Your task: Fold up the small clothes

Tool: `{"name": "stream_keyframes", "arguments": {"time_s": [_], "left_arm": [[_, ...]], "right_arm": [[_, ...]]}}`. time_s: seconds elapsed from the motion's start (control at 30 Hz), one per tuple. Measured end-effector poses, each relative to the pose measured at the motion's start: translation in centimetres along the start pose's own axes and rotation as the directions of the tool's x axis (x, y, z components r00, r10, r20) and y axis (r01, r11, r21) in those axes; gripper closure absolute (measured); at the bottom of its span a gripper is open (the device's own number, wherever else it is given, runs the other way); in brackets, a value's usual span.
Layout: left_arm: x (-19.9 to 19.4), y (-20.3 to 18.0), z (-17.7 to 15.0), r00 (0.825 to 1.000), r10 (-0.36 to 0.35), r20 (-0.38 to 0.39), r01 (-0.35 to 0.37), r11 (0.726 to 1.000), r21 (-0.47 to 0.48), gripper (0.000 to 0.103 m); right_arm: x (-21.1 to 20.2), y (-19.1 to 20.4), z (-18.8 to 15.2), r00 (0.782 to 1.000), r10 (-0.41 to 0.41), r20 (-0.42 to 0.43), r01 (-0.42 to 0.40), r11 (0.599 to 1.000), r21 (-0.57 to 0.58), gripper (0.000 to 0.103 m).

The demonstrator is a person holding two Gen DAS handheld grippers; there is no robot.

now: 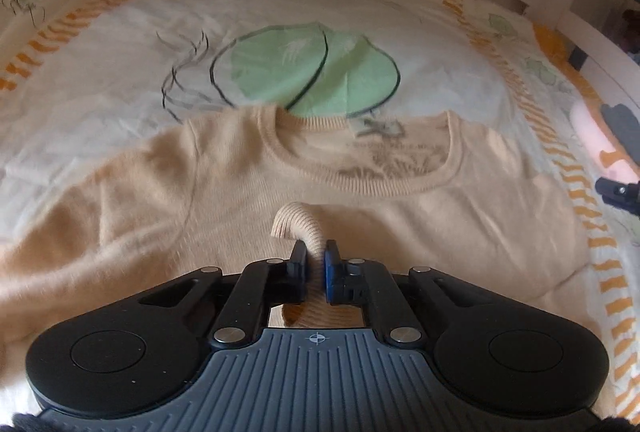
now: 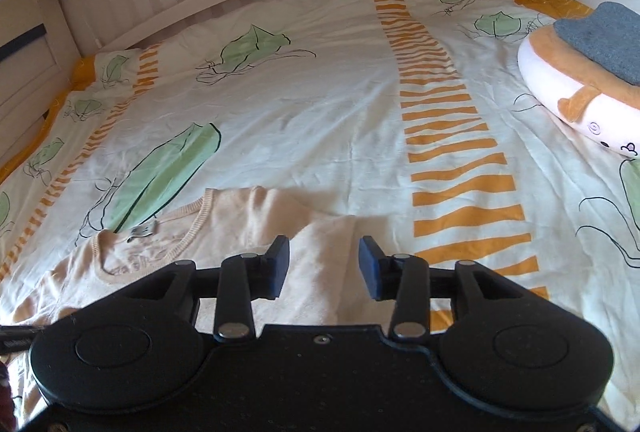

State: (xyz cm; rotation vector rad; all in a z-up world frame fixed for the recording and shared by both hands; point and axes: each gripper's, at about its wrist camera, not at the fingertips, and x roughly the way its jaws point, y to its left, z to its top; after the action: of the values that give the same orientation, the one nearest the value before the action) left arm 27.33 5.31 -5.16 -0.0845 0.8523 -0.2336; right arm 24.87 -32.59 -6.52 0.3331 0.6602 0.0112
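A: Left side first. Sweater [image 1: 224, 192] lies face up on the bedspread [image 1: 120, 44], collar [image 1: 360, 180] toward the far rail, its left sleeve trailing off to the near left.

B: And the left gripper [image 1: 316, 260]?

A: Fingers pressed together on a ribbed cuff [image 1: 296, 224]. The cuff sticks up between the pads, over the middle of the chest, just below the collar. So one sleeve looks to be brought in across the body.

B: Which sleeve?

A: Cannot tell from here; the fabric runs under the gripper and out of sight.

B: Moving right.

A: Right wrist view: the sweater [image 2: 320, 252] sits at lower left of the bedspread [image 2: 320, 104], its right shoulder flap just under the right gripper [image 2: 324, 264]. Fingers spread partway, nothing between them. They hang above the cloth, not touching as far as I can see.

B: Further right?

A: Orange stripe band [image 2: 452, 152], then a round cushion [image 2: 560, 100] at the bed's right edge with a grey folded cloth [image 2: 604, 36] on top. Possibly a finished piece, but that's a guess.

B: Progress?

A: Early to middle, I'd judge. Sweater spread flat, one sleeve being folded in. Left: the other sleeve, the body fold, and setting it aside.
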Motion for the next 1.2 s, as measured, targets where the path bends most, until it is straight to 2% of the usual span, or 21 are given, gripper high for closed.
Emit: {"name": "stream_keyframes", "arguments": {"time_s": [0.07, 0.13, 0.27, 0.37, 0.57, 0.63, 0.7, 0.8, 0.87, 0.93, 1.0, 1.13, 1.2], "left_arm": [[-1.1, 0.8, 0.8, 0.997, -0.007, 0.076, 0.008, 1.000, -0.008, 0.095], [-1.3, 1.7, 0.7, 0.995, -0.005, 0.096, 0.009, 0.999, -0.039, 0.095], [0.0, 3.0, -0.9, 0.999, 0.014, 0.051, -0.010, 0.997, -0.075, 0.095], [1.0, 4.0, -1.0, 1.000, -0.015, -0.016, 0.013, 0.991, -0.135, 0.095], [0.0, 5.3, -0.3, 0.999, 0.021, 0.029, -0.016, 0.988, -0.154, 0.095], [0.0, 5.5, -0.3, 0.999, 0.023, 0.030, -0.018, 0.987, -0.158, 0.095], [0.1, 5.5, -0.5, 0.999, 0.022, 0.023, -0.018, 0.987, -0.158, 0.095], [0.4, 5.2, -0.5, 1.000, 0.022, 0.018, -0.019, 0.989, -0.150, 0.095], [0.6, 5.0, -0.6, 1.000, 0.025, 0.014, -0.023, 0.990, -0.137, 0.095], [0.8, 4.9, -0.7, 1.000, 0.029, 0.010, -0.028, 0.991, -0.129, 0.095], [0.8, 5.0, -0.7, 1.000, 0.028, 0.010, -0.026, 0.991, -0.131, 0.095], [0.7, 5.0, -0.4, 1.000, 0.022, 0.023, -0.019, 0.991, -0.134, 0.095], [0.7, 4.8, -0.3, 0.999, 0.025, 0.029, -0.021, 0.992, -0.127, 0.095]], "right_arm": [[0.7, -0.6, 0.3, 1.000, 0.005, -0.009, -0.005, 1.000, 0.022, 0.053], [1.6, -1.0, 0.5, 1.000, 0.011, -0.021, -0.010, 0.999, 0.043, 0.053], [3.6, -1.5, 0.8, 0.999, 0.006, -0.050, -0.003, 0.997, 0.073, 0.053], [4.8, -1.7, 1.0, 0.998, 0.023, -0.058, -0.016, 0.994, 0.111, 0.052], [7.0, -1.4, 1.2, 0.995, 0.051, -0.085, -0.038, 0.989, 0.140, 0.052], [7.7, -1.2, 1.4, 0.991, 0.089, -0.100, -0.075, 0.987, 0.141, 0.060], [8.2, -0.3, 1.8, 0.989, 0.102, -0.106, -0.090, 0.990, 0.109, 0.091], [8.4, 1.6, 3.0, 0.998, 0.036, -0.051, -0.037, 0.999, -0.013, 0.094], [8.7, 2.1, 3.9, 1.000, 0.005, -0.010, -0.005, 0.999, -0.041, 0.098], [9.3, 2.1, 4.5, 0.999, -0.037, -0.008, 0.037, 0.998, -0.051, 0.098], [9.0, 2.1, 4.6, 0.997, -0.079, 0.000, 0.078, 0.992, -0.095, 0.090], [5.3, 1.8, 2.6, 0.997, -0.075, -0.003, 0.074, 0.986, -0.152, 0.082], [2.9, 1.6, 0.7, 0.997, -0.078, -0.001, 0.077, 0.980, -0.184, 0.057]]}}
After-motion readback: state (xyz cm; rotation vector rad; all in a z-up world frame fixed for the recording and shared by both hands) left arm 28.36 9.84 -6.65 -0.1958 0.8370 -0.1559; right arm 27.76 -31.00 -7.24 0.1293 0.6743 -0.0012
